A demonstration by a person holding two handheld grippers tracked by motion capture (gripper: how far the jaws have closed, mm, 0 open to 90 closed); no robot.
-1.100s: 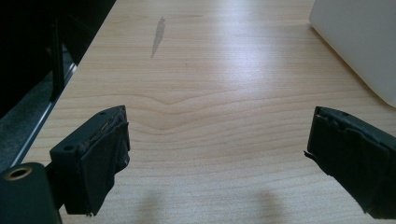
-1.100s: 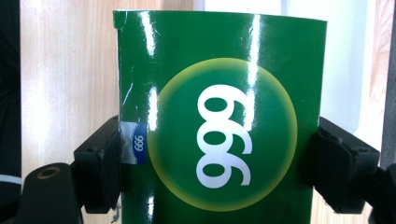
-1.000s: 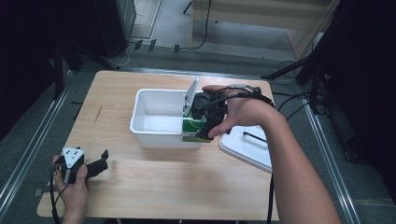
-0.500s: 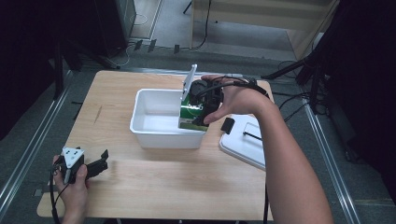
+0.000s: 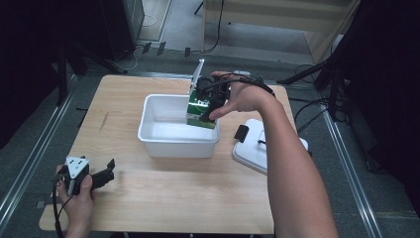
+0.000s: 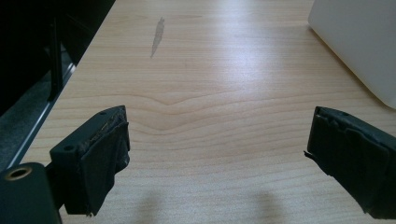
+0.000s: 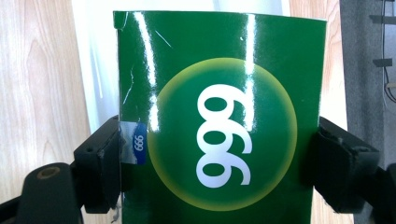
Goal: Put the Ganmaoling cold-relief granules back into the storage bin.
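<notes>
Light wooden table (image 5: 163, 198) on grey floor, dark surroundings. Right gripper (image 5: 212, 101) clamps the glossy green cardboard box (image 7: 219, 116) above the white plastic tub (image 5: 173, 141). Left gripper (image 6: 219, 158) rests wide, empty.

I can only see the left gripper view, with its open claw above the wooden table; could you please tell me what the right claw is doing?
Observer: The right claw is shut on a green box printed 999.
Operator: Thank you; where is that box?
Observer: At the far right corner of the white tub.
Operator: Is there a lid for the tub?
Observer: A white lid lies on the table, right of the tub.
</notes>
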